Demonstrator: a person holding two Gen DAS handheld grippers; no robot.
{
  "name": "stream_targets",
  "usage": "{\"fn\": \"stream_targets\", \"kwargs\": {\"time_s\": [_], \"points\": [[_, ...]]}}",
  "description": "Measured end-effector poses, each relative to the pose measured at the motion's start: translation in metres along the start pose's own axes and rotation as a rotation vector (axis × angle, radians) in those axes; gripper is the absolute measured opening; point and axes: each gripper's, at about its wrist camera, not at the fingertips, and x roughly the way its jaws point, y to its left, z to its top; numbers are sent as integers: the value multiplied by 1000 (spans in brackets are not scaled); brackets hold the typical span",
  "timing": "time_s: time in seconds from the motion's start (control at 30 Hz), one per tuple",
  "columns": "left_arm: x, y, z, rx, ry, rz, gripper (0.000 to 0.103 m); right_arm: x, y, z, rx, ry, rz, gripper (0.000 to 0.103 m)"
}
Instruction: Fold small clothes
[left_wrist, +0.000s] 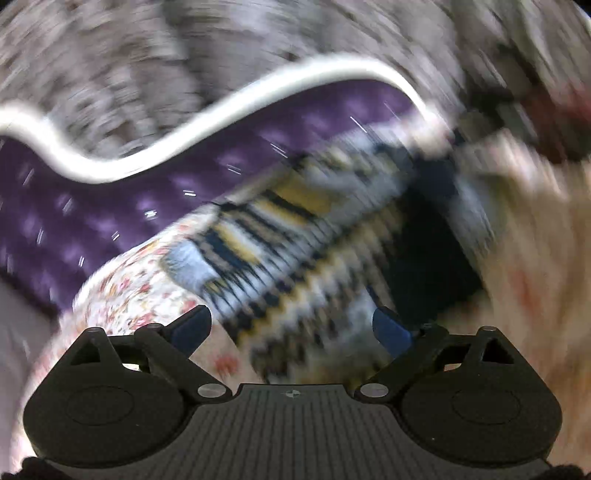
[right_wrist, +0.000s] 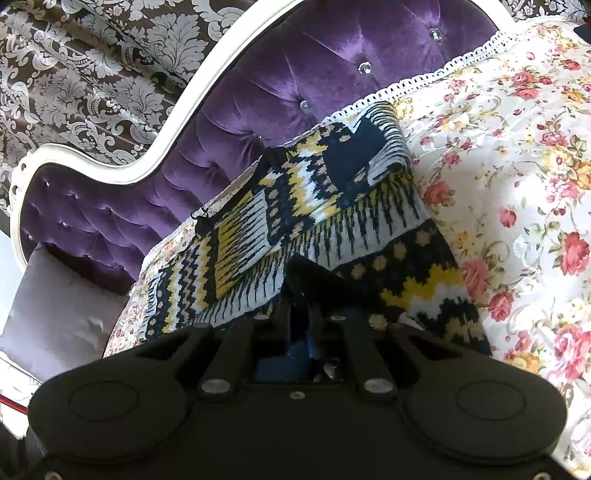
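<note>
A knitted sweater (right_wrist: 280, 206) patterned in navy, yellow and white lies partly folded on a floral bedspread (right_wrist: 517, 184). My right gripper (right_wrist: 306, 295) has its jaws close together, shut on a dark fold of the sweater's near edge. That fold drapes over the fingertips and hides them. The left wrist view is smeared by motion. There my left gripper (left_wrist: 291, 328) hovers open just above the sweater (left_wrist: 280, 258), with its blue pads (left_wrist: 192, 325) wide apart and nothing between them.
A purple tufted headboard (right_wrist: 295, 66) with a white curved frame (right_wrist: 177, 122) stands behind the bed, in front of damask wallpaper (right_wrist: 92, 66). A pale pillow (right_wrist: 55, 314) leans at the left. A blurred pale shape (left_wrist: 517, 155) shows at the right of the left wrist view.
</note>
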Motion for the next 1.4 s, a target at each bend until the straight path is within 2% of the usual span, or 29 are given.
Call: {"fn": "stream_targets", "kwargs": {"time_s": [0.07,0.13,0.3,0.4,0.57,0.67,0.73,0.93,1.0,1.03,1.07,1.13,1.23,1.4], "points": [[0,-20,-12,95,35,-29,95,0,0,-1,4,1,2,17],[3,-24,-21,79,54,-37,95,0,0,-1,5,0,2,17],[17,-1,-15,-61,20,29,95,-1,0,-3,4,1,2,17],[35,16,-4,-112,31,85,95,-2,-1,-3,6,1,3,17],[61,60,3,-369,65,110,95,-1,-3,-2,14,2,9,18],[67,75,1,-466,92,102,95,1,-3,-1,15,4,13,20],[58,79,-1,-515,61,69,95,-1,0,0,4,-3,36,23],[24,79,-3,-638,-25,-35,95,-20,10,8,-82,-59,102,25],[21,81,-2,-671,-47,-84,96,-25,9,11,-95,-75,111,25],[24,82,0,-679,-44,-116,96,-27,8,12,-107,-81,107,29],[28,82,2,-680,-38,-143,96,-28,8,14,-119,-81,99,38],[35,79,8,-660,-28,-185,96,-31,5,16,-139,-84,83,47],[51,70,17,-612,-8,-236,96,-29,6,17,-210,-65,59,47],[84,56,28,-547,60,-286,96,-4,20,12,-428,17,-17,47]]}}
